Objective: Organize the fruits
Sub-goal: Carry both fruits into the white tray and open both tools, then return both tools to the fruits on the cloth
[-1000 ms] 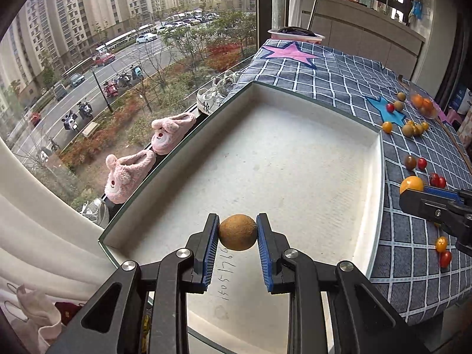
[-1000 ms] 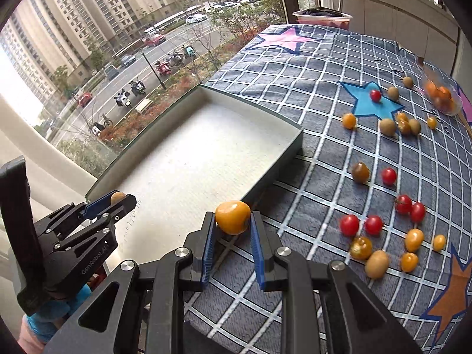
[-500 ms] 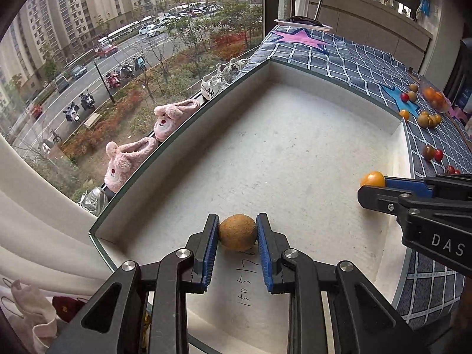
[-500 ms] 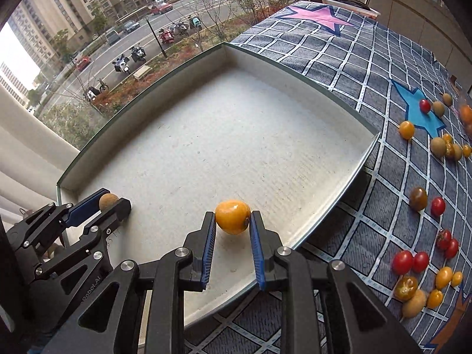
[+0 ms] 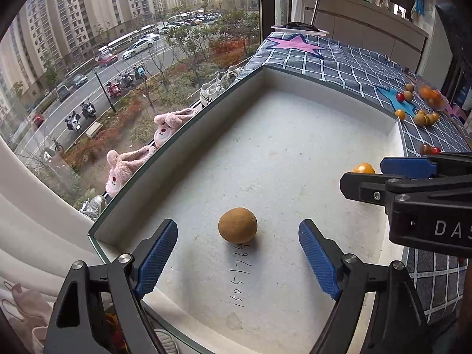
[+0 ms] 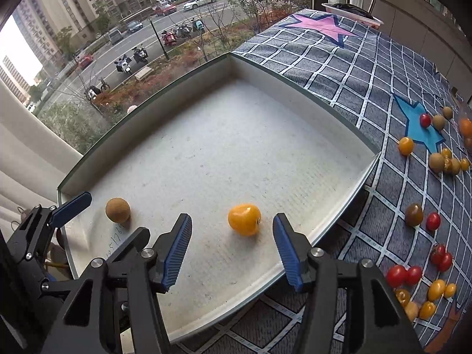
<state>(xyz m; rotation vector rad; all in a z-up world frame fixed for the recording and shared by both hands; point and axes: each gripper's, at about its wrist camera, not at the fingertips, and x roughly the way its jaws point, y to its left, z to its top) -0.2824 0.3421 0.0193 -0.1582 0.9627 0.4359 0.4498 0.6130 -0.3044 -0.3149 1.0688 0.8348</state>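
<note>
L gripper (image 5: 238, 261), bottom centre of left view: jaws spread wide, just been opening, nothing held. Brown fruit (image 5: 237, 225) is seen resting on the tray floor between the pads, clear of both, just above some handwritten digits.

R gripper (image 6: 231, 250), bottom centre of right view: jaws about half open, also just been opening, nothing gripped. Orange fruit (image 6: 244, 219) is sat on the tray floor between the pads; a gap is visible each side.

Both fruits are thus released inside the tray (image 6: 364, 143), near its lower edge, well apart from each other. In the right view the brown one is seen lower left, beside the L gripper's blue pad.

Further out, right side of frame: loose fruit (image 6: 424, 221) is scattered over the checked cloth (image 6: 339, 67), red, yellow and brown mixed, so most of the sorting is judged not yet done.

Risks, as judged:
- Both fruits are round, tray floor is flat w/ no dividers; a roll could be started if a pad is dragged sideways on pull-out.
- Grippers are close together; a clash is possible if both are lifted at once.
- Tray sits at the cloth's edge by the window; a knock could shift it.
</note>
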